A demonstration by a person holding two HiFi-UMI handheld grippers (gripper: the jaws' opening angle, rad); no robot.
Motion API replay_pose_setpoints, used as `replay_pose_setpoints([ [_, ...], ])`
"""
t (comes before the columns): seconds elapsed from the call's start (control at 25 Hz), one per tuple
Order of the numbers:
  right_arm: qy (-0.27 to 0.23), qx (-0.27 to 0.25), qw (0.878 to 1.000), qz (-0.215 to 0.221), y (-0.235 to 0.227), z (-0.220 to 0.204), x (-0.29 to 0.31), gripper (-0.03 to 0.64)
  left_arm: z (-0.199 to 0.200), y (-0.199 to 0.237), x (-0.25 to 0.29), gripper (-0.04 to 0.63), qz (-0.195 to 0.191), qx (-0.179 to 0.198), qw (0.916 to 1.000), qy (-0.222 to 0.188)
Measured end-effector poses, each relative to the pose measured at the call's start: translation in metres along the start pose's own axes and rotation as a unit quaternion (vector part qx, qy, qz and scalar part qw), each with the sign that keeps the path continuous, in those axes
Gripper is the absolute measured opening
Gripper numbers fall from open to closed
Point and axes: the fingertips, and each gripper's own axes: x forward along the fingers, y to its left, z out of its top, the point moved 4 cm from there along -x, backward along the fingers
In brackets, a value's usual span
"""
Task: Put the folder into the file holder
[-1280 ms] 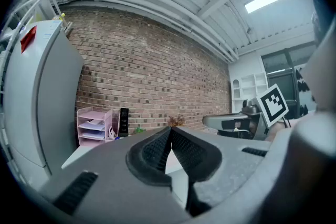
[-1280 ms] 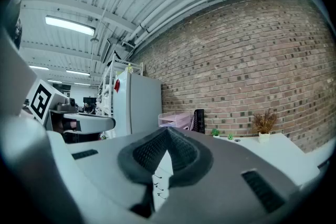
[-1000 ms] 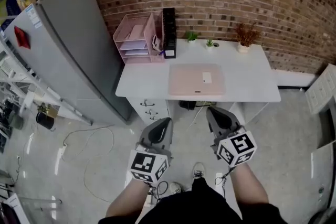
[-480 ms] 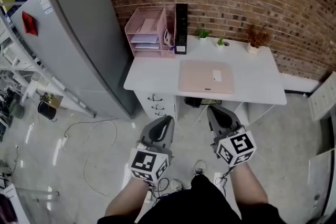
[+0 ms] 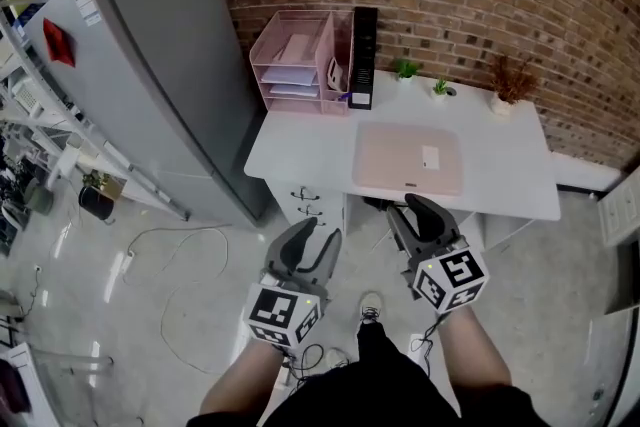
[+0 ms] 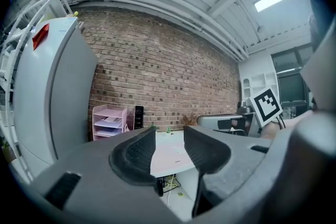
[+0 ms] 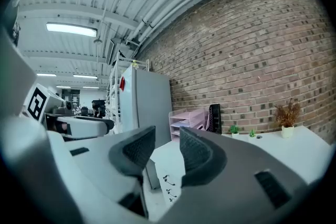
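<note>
A pale pink folder (image 5: 408,159) lies flat on the white desk (image 5: 300,150), with a small white label on it. The black file holder (image 5: 364,71) stands upright at the desk's back, against the brick wall. Both grippers hang over the floor in front of the desk, well short of the folder. My left gripper (image 5: 312,241) has its jaws opening, with nothing between them. The jaws of my right gripper (image 5: 413,214) are opening too, and they are empty. The left gripper view shows the folder (image 6: 170,157) beyond that gripper (image 6: 169,138). The right gripper (image 7: 167,136) points toward the file holder (image 7: 214,118).
A pink drawer tray (image 5: 298,65) with papers stands left of the file holder. A tall grey fridge (image 5: 150,75) is left of the desk. Small potted plants (image 5: 405,70) and a dried plant (image 5: 512,80) line the back. Drawers (image 5: 310,205) sit below; cables (image 5: 170,275) lie on the floor.
Both grippers' jaws have gone from shut to apart. The desk has shifted right and slightly lower in the head view and looks a little nearer.
</note>
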Motion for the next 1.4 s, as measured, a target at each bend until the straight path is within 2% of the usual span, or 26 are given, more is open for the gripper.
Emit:
replay_pose_setpoints([
  [0.16,-0.001,0.013,1.000,0.002,-0.027,0.000,0.033,0.207,0.002,0.017,0.032,0.210,0.007,0.007,0.9999,0.004],
  [0.44,-0.011,0.036,0.999,0.013,-0.082,0.014,0.083,0.262,0.018,0.033,0.096,0.247,0.007,0.025,0.9997,0.004],
  [0.8,-0.017,0.049,0.999,0.006,-0.143,0.025,0.110,0.282,0.028,0.035,0.162,0.256,-0.002,0.033,0.9994,0.002],
  [1.16,-0.014,0.070,0.997,-0.018,-0.177,0.021,0.124,0.285,0.027,0.045,0.202,0.256,-0.021,0.034,0.9992,0.008],
  [1.4,-0.009,0.072,0.996,-0.057,-0.198,0.015,0.142,0.285,0.018,0.064,0.235,0.256,-0.057,0.028,0.9979,0.014],
])
